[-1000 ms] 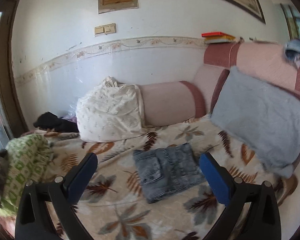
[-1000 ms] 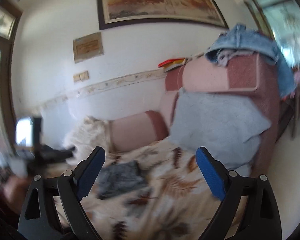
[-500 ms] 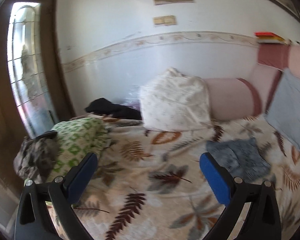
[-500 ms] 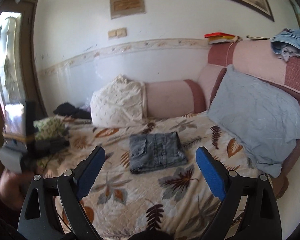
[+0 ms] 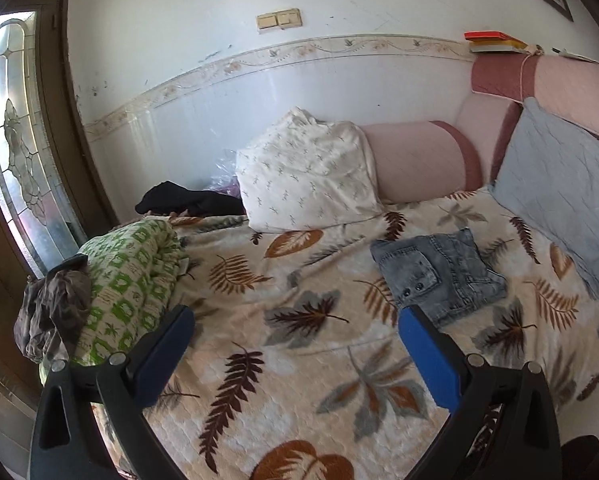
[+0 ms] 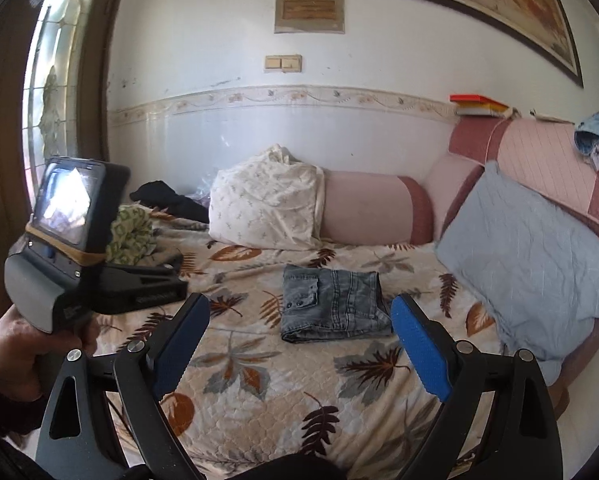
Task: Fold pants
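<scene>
A pair of grey denim pants point(image 5: 439, 276) lies folded into a compact rectangle on the leaf-patterned bedspread point(image 5: 299, 360). It also shows in the right wrist view point(image 6: 333, 304). My left gripper point(image 5: 295, 340) is open and empty, held above the bedspread to the left of the pants. My right gripper point(image 6: 299, 328) is open and empty, held back from the pants, which show between its blue pads point(image 6: 419, 352). The left gripper's body point(image 6: 83, 256), held in a hand, shows at the left of the right wrist view.
A white pillow point(image 5: 307, 172), a pink bolster point(image 5: 419, 160) and a blue-grey cushion point(image 5: 563, 196) line the back and right. A green patterned blanket point(image 5: 127, 280) and dark clothes point(image 5: 51, 308) lie at the left edge. Blue denim point(image 6: 597, 132) hangs on the headboard.
Both grippers swung their views: the left panned left then back towards the pants; the right turned from the headboard to face the bed. The pants have not moved.
</scene>
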